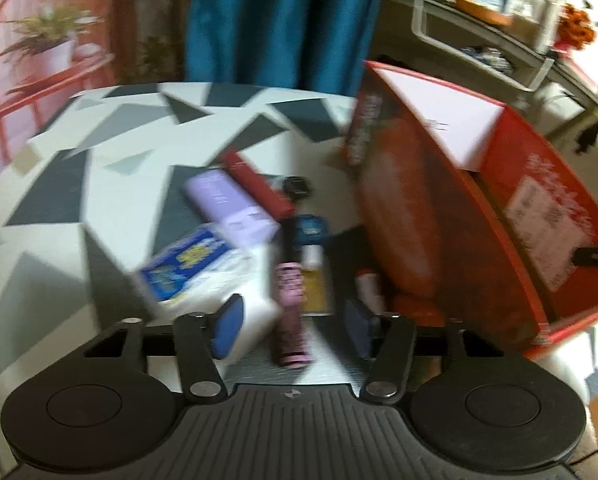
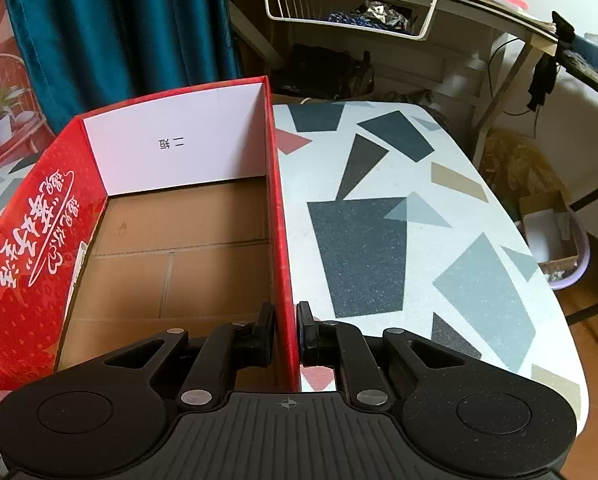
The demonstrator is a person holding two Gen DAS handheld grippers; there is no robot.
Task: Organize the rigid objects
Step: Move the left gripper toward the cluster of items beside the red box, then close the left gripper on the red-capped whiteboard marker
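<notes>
In the blurred left wrist view, a pile of small items lies on the patterned table (image 1: 79, 152): a pink tube (image 1: 291, 312), a blue-and-white box (image 1: 187, 264), a lilac box (image 1: 227, 204), a dark red box (image 1: 255, 184), a white bottle (image 1: 255, 324) and a yellow item (image 1: 315, 288). My left gripper (image 1: 295, 324) is open just above the pink tube. The red cardboard box (image 1: 499, 208) stands to the right. In the right wrist view my right gripper (image 2: 286, 334) is shut on the right wall of the red box (image 2: 277, 216), whose brown floor is bare.
A teal curtain (image 1: 283, 20) hangs behind the table. A red plant stand (image 1: 51, 56) is at the far left. A cluttered desk with a white wire basket (image 2: 347, 16) stands behind the table's right end. The table edge (image 2: 539, 264) curves away at right.
</notes>
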